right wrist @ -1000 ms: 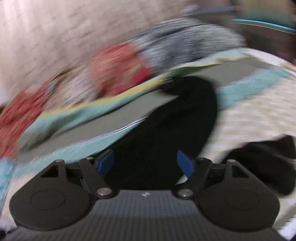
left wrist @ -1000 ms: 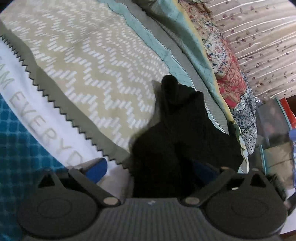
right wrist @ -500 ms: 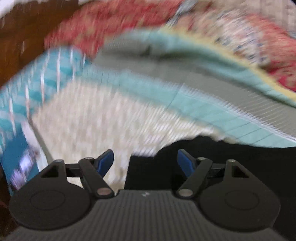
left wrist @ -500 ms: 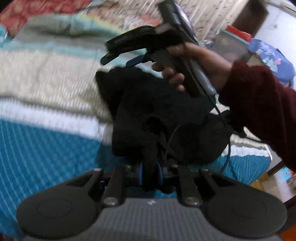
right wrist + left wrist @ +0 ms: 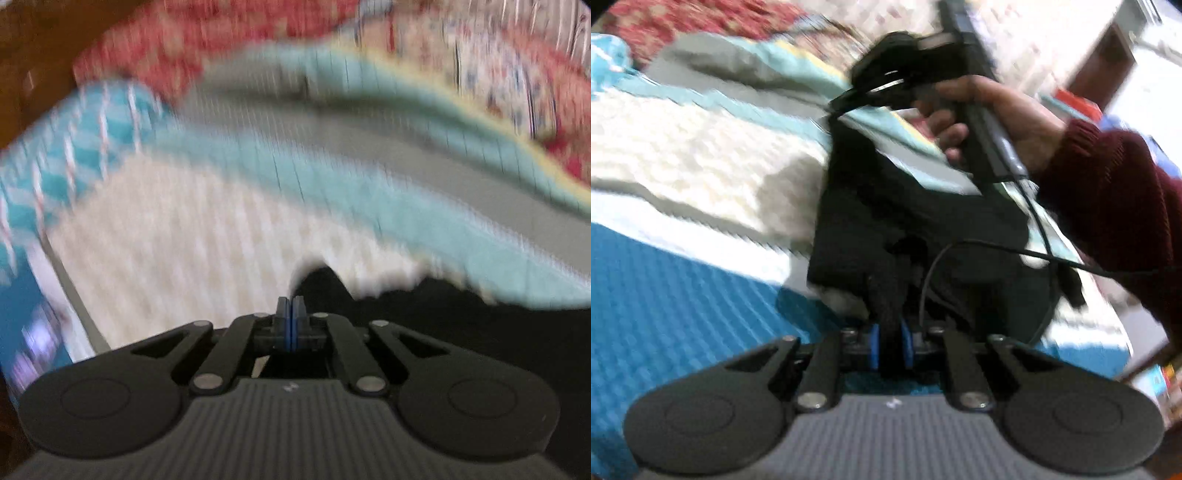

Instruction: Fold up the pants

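Left wrist view first: our left tool is clenched on a fold of the black pants, which bunch just ahead of its blue pads and trail up and away across the bed. A second ago this tool was spread wide with the dark cloth lying loose between its fingers; half a second ago it had already pinched the fabric, and that hold is unchanged. Further ahead and to the right, our right hand carries the right tool over the far end of the garment. A thin black cable loops between the two.

Right wrist view: the right tool has snapped closed since half a second ago, when its fingers were apart. Its pads meet almost flush; black cloth sits just ahead and to the right, but blur keeps us from telling whether any is caught.

We judge both ends are now being taken up for a fold.

No readable writing shows in either view.
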A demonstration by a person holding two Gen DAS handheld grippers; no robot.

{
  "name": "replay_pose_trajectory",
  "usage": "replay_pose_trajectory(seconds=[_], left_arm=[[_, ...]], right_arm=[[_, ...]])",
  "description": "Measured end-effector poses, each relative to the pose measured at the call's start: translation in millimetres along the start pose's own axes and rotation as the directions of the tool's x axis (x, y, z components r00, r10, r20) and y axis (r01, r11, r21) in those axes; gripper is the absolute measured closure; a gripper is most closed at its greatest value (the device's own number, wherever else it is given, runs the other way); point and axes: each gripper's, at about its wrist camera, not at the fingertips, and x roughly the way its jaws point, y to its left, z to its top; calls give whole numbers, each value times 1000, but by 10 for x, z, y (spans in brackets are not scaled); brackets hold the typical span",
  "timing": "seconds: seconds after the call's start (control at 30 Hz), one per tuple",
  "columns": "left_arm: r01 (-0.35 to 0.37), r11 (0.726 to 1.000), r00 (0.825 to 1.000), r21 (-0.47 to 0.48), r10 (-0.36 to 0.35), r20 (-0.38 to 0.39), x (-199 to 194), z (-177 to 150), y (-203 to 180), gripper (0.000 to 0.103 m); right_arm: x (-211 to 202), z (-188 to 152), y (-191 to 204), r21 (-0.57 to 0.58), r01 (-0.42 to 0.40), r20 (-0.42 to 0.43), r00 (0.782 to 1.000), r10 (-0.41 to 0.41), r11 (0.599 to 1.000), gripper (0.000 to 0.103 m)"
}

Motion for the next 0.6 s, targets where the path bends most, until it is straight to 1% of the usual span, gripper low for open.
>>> replay_pose_trajectory(seconds=[0.03, 0.07, 0.1, 0.13, 0.17, 0.2, 0.23, 0.3, 0.33, 0.37, 0.4, 0.47, 0.53, 0.57, 0.6], left_arm=[[-18, 1000, 1000, -18, 19, 21, -44, 57, 74, 92], [-37, 998, 999, -43, 38, 36, -77, 107, 160, 92], [-56, 996, 997, -71, 59, 39, -87, 146, 248, 92], [-88, 991, 995, -102, 91, 29, -68, 170, 333, 92], [-131, 982, 991, -136, 132, 0, -21, 180, 422, 90], [-159, 974, 987, -163, 154, -46, 34, 170, 494, 86], [-158, 970, 986, -187, 145, -82, 69, 148, 546, 86], [-72, 971, 994, -229, 49, -103, 44, 83, 610, 84], [-34, 972, 994, -231, 10, -105, 4, 69, 631, 80], [-6, 974, 995, -228, -17, -97, -58, 63, 654, 69], [22, 975, 996, -223, -40, -77, -123, 63, 670, 58], [66, 969, 996, -237, -78, -39, -248, 102, 762, 52], [69, 955, 997, -289, -78, -20, -281, 121, 857, 48], [47, 942, 998, -332, -58, -23, -261, 140, 931, 47], [28, 932, 999, -360, -42, -32, -219, 154, 982, 47]], right_arm=[[-61, 138, 61, 2, -28, 77, 997, 28, 1000, 101], [-103, 269, 114, 5, -46, 134, 990, 45, 999, 101], [-121, 376, 175, 15, -51, 191, 981, 47, 999, 101], [-92, 457, 212, 33, -31, 227, 974, 23, 999, 101], [-17, 522, 207, 49, -15, 223, 975, 4, 999, 100], [62, 544, 203, 69, -21, 188, 982, 8, 997, 96], [119, 513, 183, 93, -38, 154, 988, 23, 995, 96], [75, 318, 98, 104, -66, 125, 991, 53, 992, 96], [14, 209, 82, 93, -67, 111, 992, 57, 993, 95], [-75, 83, 36, 89, -71, 97, 993, 63, 993, 94], [-161, -67, -46, 98, -81, 87, 994, 72, 992, 92], [-358, -323, -196, 116, -87, 74, 994, 78, 989, 90], [-558, -545, -303, 118, -57, 76, 996, 48, 991, 85], [-599, -615, -348, 116, -20, 60, 998, 13, 993, 72], [-592, -659, -390, 118, 10, 30, 999, -14, 993, 56]])
